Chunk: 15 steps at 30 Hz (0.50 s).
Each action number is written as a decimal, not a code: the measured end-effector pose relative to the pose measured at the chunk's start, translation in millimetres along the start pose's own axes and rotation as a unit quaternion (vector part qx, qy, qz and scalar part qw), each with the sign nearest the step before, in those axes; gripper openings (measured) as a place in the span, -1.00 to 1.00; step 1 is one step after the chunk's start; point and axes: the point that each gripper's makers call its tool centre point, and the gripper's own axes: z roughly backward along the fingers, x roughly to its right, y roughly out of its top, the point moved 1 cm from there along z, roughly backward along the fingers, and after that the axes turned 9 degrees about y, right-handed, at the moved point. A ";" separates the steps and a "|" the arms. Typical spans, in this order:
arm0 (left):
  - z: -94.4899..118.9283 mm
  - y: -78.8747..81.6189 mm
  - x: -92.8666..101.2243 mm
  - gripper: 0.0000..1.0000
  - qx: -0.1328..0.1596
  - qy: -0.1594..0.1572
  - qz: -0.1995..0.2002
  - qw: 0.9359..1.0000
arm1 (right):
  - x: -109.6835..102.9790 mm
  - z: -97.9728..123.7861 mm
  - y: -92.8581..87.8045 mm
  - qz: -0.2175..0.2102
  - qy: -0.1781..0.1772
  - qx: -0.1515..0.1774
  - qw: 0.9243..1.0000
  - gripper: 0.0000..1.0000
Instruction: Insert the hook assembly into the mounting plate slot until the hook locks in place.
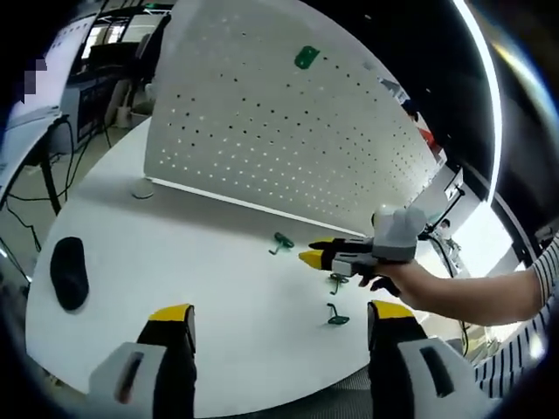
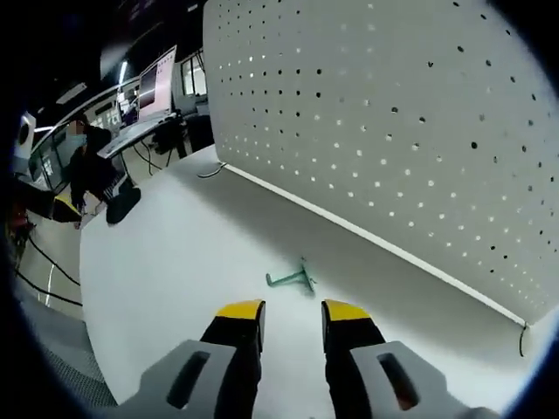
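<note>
The left gripper, seen in the left gripper view, had two broad black jaws capped with rounded yellow tips, each seated in a pale grey moulded housing with a dark oblong slot in its face. The right gripper in the right gripper view was built the same way: yellow caps, black fingers, grey slotted shells, with a small red mark inside one slot. From the left gripper view, that right gripper's body was a light grey block with black-and-yellow jaws, carried by a hand whose arm wore a black-and-white striped sleeve.
</note>
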 end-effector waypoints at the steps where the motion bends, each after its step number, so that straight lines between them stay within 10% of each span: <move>1: -0.2 0.1 -0.3 0.65 -0.001 0.000 0.000 1.000 | 1.0 -1.2 -0.1 0.002 -0.001 -0.002 1.000 -0.56; 15: -4.8 -3.0 -3.4 0.66 -0.015 0.001 0.001 1.000 | 13.8 -19.3 2.4 0.015 0.001 -0.017 1.000 -0.62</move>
